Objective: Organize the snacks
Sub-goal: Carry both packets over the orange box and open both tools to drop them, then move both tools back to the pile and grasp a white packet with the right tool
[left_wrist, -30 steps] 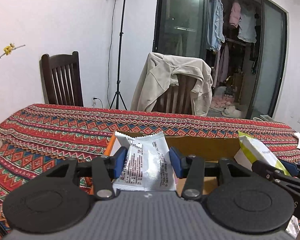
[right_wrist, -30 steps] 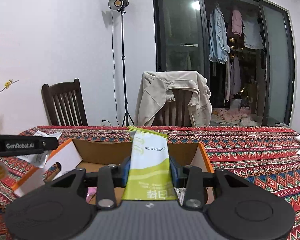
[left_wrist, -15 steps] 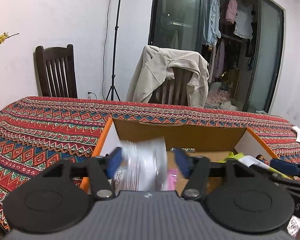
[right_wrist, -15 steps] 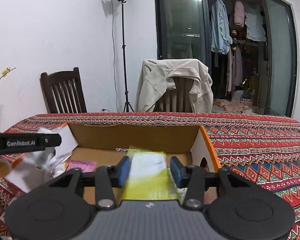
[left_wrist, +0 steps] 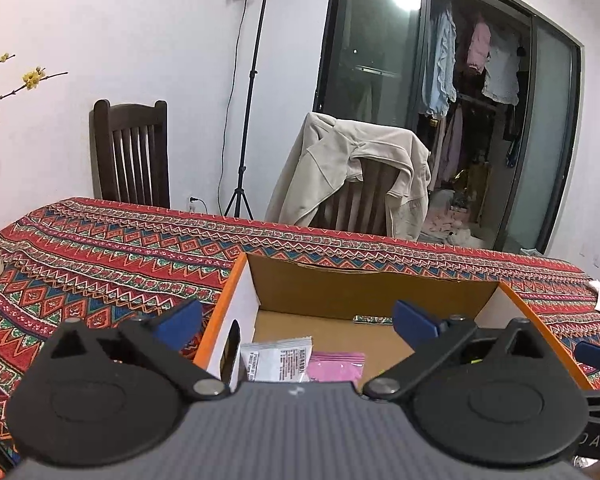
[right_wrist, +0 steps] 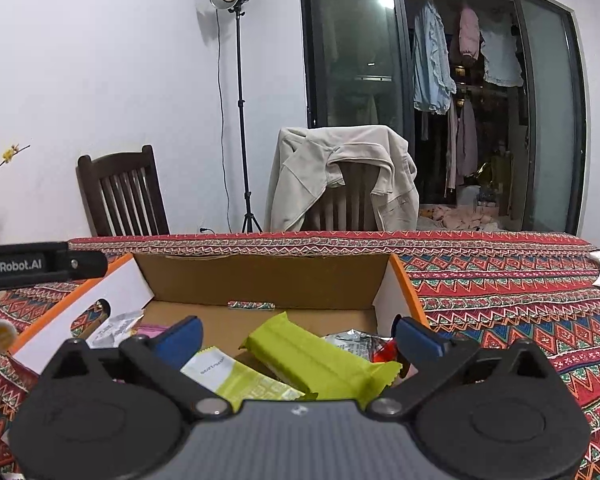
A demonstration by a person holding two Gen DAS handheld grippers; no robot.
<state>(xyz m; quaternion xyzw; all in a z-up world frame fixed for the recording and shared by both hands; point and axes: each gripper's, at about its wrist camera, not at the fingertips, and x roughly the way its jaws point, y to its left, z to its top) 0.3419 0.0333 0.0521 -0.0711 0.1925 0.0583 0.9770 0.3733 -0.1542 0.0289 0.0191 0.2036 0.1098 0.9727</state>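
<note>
the cardboard box (left_wrist: 374, 280) sits open-topped on the patterned table (left_wrist: 100, 248), its orange-edged walls high enough to keep loose packets together, which is likely why the snacks are gathered there. in the left wrist view a white packet (left_wrist: 276, 364) lies flat on the box floor against the left wall, with a pink packet (left_wrist: 336, 366) touching it on the right. in the right wrist view a green bar (right_wrist: 320, 364) lies tilted across a yellow-green packet (right_wrist: 240, 378), with a crinkled silver wrapper (right_wrist: 352, 338) and something red behind. the left tool (left_wrist: 296, 322) has its jaws spread wide and opening, nothing pinched between them; the white packet lies below, untouched. the right tool (right_wrist: 298, 338) is likewise wide apart and opening, the green snacks lying loose beneath it, gripped by neither pad.
</note>
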